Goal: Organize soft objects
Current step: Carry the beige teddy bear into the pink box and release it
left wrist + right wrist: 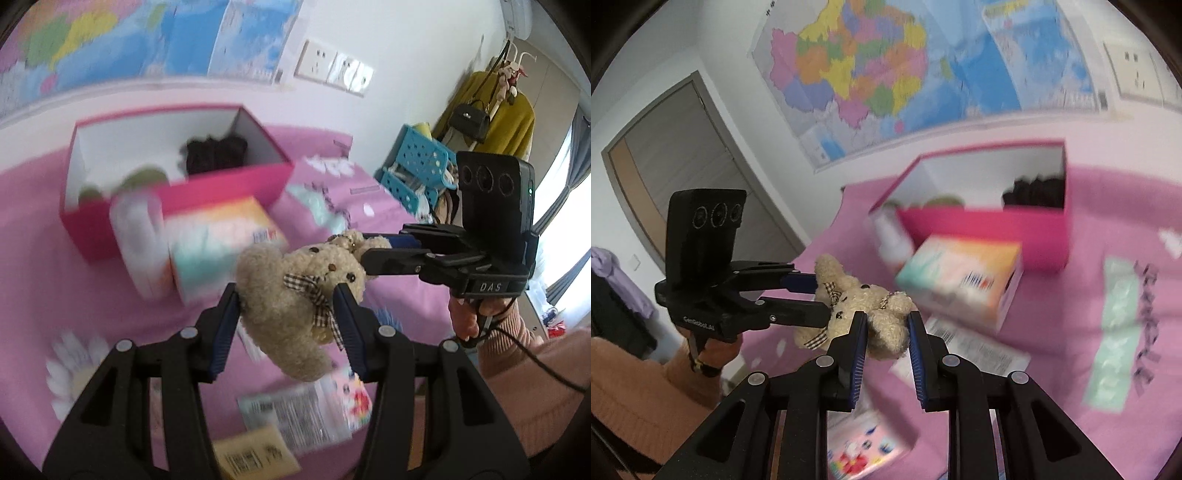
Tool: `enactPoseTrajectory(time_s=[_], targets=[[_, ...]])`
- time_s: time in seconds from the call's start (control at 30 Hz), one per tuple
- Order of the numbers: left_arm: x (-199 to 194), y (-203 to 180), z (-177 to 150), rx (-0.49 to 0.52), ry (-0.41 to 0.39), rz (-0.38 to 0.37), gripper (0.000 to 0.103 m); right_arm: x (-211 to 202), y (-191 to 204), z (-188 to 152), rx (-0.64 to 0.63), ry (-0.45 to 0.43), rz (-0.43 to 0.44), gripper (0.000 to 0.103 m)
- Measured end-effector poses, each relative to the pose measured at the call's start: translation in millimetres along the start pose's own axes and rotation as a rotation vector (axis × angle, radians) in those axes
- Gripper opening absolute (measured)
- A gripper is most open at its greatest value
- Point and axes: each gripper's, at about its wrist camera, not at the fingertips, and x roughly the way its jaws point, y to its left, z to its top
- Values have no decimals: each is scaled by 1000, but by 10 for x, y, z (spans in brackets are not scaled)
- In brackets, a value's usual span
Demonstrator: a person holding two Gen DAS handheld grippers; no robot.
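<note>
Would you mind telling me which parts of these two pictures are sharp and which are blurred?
Left wrist view: teddy bear and tongs sharp, pink box and bedspread smeared. Right wrist view: same, with the wall map blurred and curved by the fisheye.

White letters "DAS" are showing on the black body of the right hand-held gripper. "GenRobot.AI" is showing faintly on the body of the left hand-held gripper. Printing on the wall map and the packets is blurring beyond reading.
</note>
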Motion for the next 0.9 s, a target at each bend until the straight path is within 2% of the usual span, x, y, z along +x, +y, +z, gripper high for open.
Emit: enactPoseTrajectory(time_s=[0.33, 0.53, 0.9], targets=[[194, 87, 713, 27, -40, 67, 53, -39, -321, 672, -23, -111, -74, 22], [358, 209, 1070, 10, -39, 121, 53, 92, -559, 961, -8, -130, -107, 22], [923, 413, 1399, -22, 61, 226, 53, 456, -933, 1142, 32, -90, -179, 22]])
